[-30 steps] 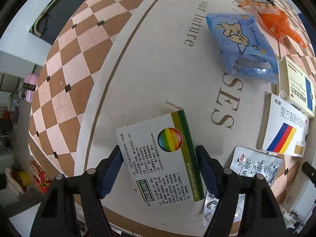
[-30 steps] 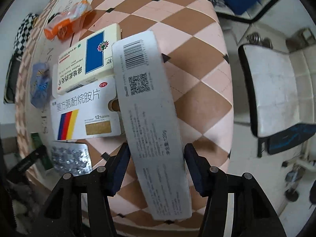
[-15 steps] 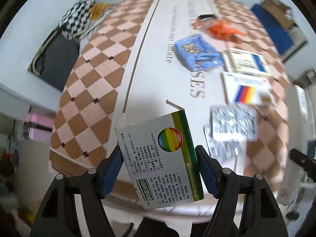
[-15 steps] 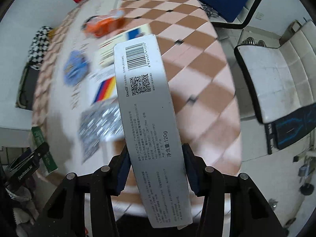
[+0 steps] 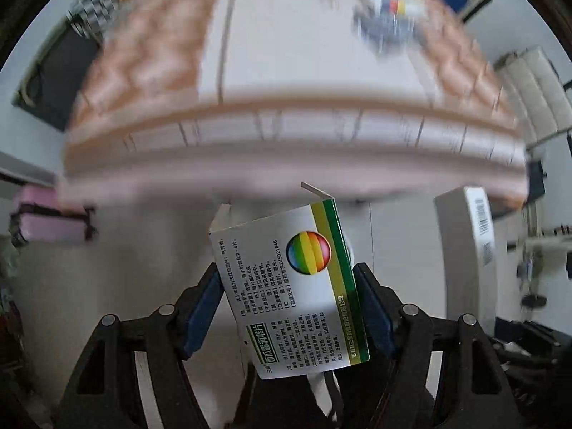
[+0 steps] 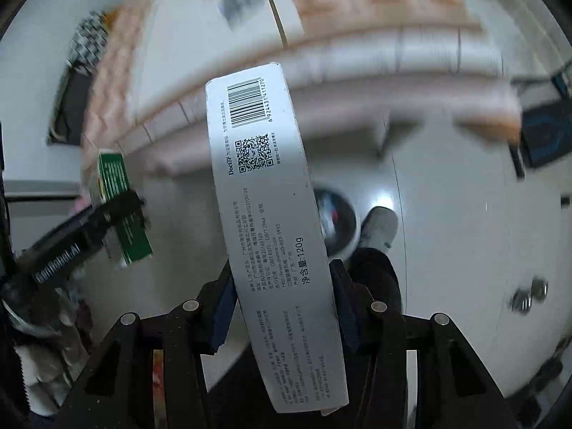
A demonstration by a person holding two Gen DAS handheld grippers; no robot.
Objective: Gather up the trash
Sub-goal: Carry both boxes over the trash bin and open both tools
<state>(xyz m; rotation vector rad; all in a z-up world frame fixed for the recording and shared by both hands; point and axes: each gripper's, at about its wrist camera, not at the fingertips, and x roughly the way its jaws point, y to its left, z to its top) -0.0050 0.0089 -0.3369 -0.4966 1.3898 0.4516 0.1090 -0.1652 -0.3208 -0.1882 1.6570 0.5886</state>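
Observation:
My left gripper (image 5: 287, 304) is shut on a white medicine box (image 5: 286, 286) with a rainbow circle and green stripe, held off the table, below its front edge. My right gripper (image 6: 282, 307) is shut on a long white toothpaste box (image 6: 268, 221) with a barcode, also held below the table edge. The toothpaste box shows at the right of the left wrist view (image 5: 468, 250). The medicine box and left gripper show at the left of the right wrist view (image 6: 121, 211). A round white bin (image 6: 339, 221) stands on the floor behind the toothpaste box.
The checkered table (image 5: 286, 118) with a blurred blister pack and boxes (image 5: 389, 18) is above and ahead. A person's shoe (image 6: 380, 227) and dark trouser leg are beside the bin. A white chair (image 5: 529, 85) stands at the right.
Both grippers lifted their boxes off the table and pulled back and down past the table's front edge. The view now shows the floor and a bin.

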